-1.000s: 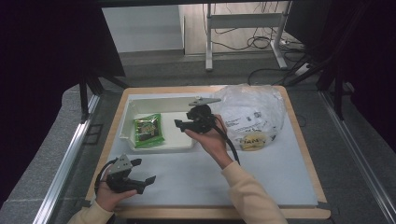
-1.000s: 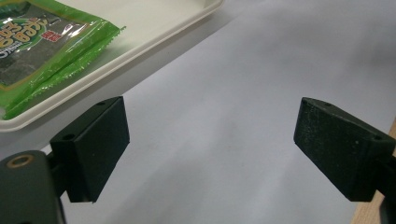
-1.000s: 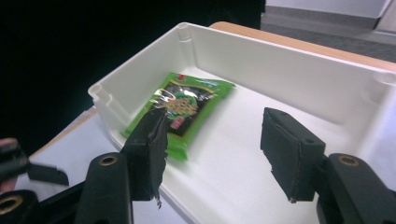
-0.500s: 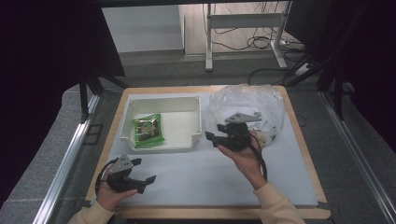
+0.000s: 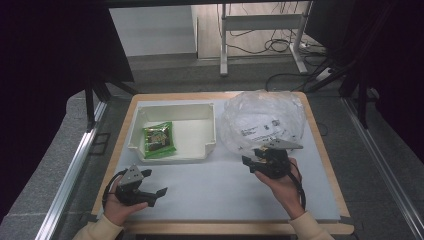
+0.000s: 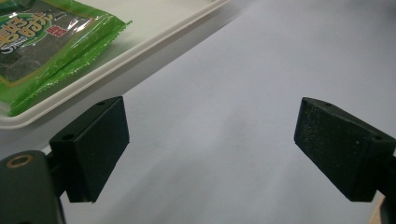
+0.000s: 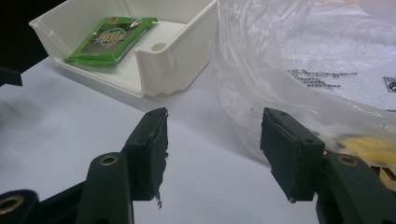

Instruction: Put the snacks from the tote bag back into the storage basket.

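Step in hand: we judge that we are going to the clear plastic bag (image 5: 262,120) with the right tongs (image 5: 256,161) to take the next packet out of it and put it in the white bin (image 5: 172,150), where one green snack packet (image 5: 159,139) lies flat on the floor.
Right tongs: jaws partly open with nothing between them, poised just at the near edge of the bag; in the right gripper view (image 7: 212,149) the crinkled film lies right ahead of the right-hand jaw.
Left tongs: the left tongs (image 5: 152,191) rest low over the bare counter (image 5: 210,185) in front of the bin, jaws wide and empty.
Where the thing is: a yellow packet (image 7: 369,147) shows through the film at the bag's near right edge, just beyond the right jaw; how much more the bag holds we cannot tell.
Way in: we cannot see the bag's mouth from here, so we look for the opening first, not pinch through the film.
Grip: we aim to close on the packet's edge alone; catching film with it would drag the whole bag.
Left's part: we judge it useful to bring the left tongs over and pin or lift the bag's edge while the right draws the packet out.
Risk: the film is loose and slippery, so we go slowly.
Placing: we carry the packet over the bin's wall and lay it beside the green one.
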`<action>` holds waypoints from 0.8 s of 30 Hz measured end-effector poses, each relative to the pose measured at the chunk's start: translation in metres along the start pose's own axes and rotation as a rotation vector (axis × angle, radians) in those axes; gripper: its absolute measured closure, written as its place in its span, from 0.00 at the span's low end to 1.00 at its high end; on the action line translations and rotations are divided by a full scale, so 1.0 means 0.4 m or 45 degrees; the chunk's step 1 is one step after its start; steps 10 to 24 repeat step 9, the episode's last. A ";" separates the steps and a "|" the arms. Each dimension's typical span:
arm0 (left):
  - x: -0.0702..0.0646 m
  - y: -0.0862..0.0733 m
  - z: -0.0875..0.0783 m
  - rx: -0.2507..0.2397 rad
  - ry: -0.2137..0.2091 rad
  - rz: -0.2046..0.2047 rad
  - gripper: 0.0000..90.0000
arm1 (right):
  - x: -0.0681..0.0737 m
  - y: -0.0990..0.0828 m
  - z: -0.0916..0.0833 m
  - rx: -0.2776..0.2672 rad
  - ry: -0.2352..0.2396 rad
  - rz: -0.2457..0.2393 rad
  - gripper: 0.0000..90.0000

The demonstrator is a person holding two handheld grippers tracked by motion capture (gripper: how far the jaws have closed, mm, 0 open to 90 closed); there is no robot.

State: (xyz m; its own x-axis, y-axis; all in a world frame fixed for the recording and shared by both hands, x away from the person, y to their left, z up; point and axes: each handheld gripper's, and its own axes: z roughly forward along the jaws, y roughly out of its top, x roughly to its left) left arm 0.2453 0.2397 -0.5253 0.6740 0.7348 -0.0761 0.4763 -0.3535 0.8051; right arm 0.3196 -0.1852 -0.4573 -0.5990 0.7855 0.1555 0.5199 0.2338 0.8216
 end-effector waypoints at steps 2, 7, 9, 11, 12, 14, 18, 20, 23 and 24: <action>0.000 0.000 0.000 -0.001 -0.002 0.000 0.11 | 0.001 0.002 -0.001 -0.006 0.007 -0.005 0.46; 0.000 0.000 0.000 -0.001 -0.011 0.003 0.11 | 0.007 -0.001 -0.002 -0.011 0.006 -0.010 0.46; 0.000 0.000 0.001 0.001 -0.015 0.005 0.11 | 0.012 -0.004 0.000 -0.007 0.009 -0.022 0.46; 0.000 0.000 0.001 0.001 -0.015 0.005 0.11 | 0.012 -0.004 0.000 -0.007 0.009 -0.022 0.46; 0.000 0.000 0.001 0.001 -0.015 0.005 0.11 | 0.012 -0.004 0.000 -0.007 0.009 -0.022 0.46; 0.000 0.000 0.001 0.001 -0.015 0.005 0.11 | 0.012 -0.004 0.000 -0.007 0.009 -0.022 0.46; 0.000 0.000 0.001 0.001 -0.015 0.005 0.11 | 0.012 -0.004 0.000 -0.007 0.009 -0.022 0.46; 0.000 0.000 0.001 0.001 -0.015 0.005 0.11 | 0.012 -0.004 0.000 -0.007 0.009 -0.022 0.46; 0.000 0.000 0.001 0.001 -0.015 0.005 0.11 | 0.012 -0.004 0.000 -0.007 0.009 -0.022 0.46; 0.000 0.000 0.001 0.001 -0.015 0.005 0.11 | 0.012 -0.004 0.000 -0.007 0.009 -0.022 0.46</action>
